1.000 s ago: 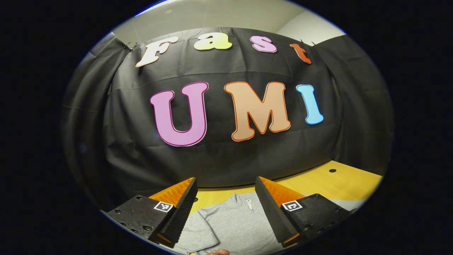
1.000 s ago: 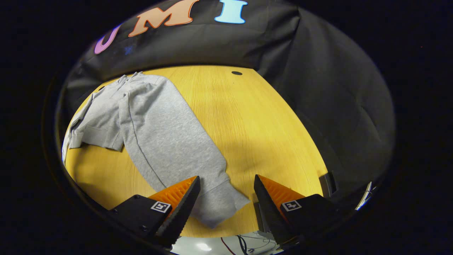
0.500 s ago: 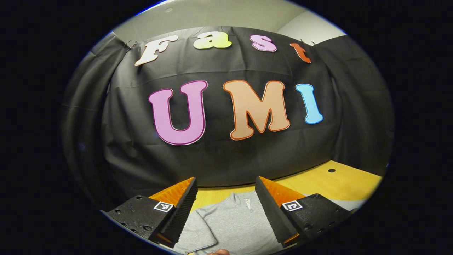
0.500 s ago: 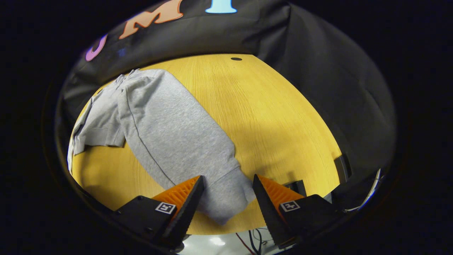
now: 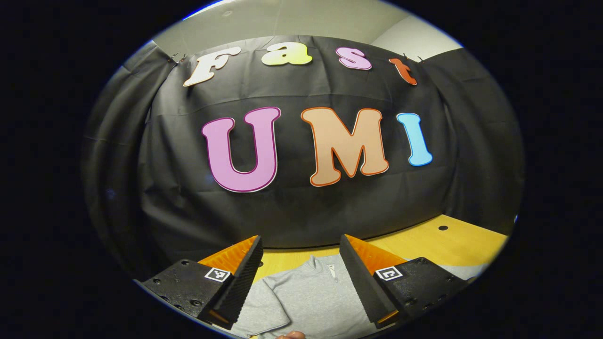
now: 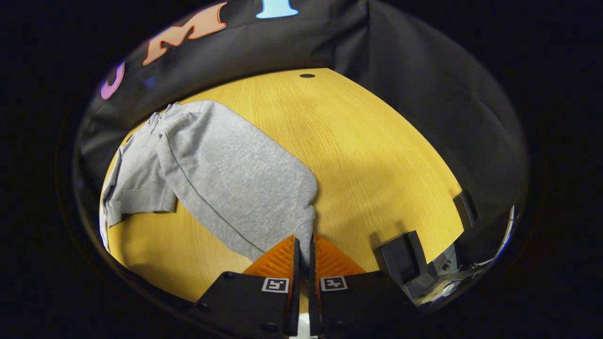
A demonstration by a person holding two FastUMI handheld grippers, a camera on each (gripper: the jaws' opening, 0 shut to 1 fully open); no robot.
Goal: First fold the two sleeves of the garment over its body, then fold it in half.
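A grey sweatshirt (image 6: 221, 165) lies on the yellow wooden table (image 6: 372, 155). In the right gripper view its long sleeve runs down toward me, and my right gripper (image 6: 304, 242) is shut on the cuff (image 6: 307, 230), the cloth bunched between both fingers. The body and the other short-looking sleeve (image 6: 136, 197) lie at the left. In the left gripper view my left gripper (image 5: 301, 249) hangs open above the sweatshirt (image 5: 311, 292), whose collar (image 5: 327, 266) shows between the fingers; nothing is between them.
Black cloth walls close the table at the back and right. Dark clamp-like blocks (image 6: 405, 263) sit at the table's near right edge. A small hole (image 6: 307, 75) marks the far tabletop. A fingertip (image 5: 292, 334) shows at the bottom of the left gripper view.
My right gripper moved in over the sleeve cuff and shut on it. The left gripper stayed about where it was, still open.
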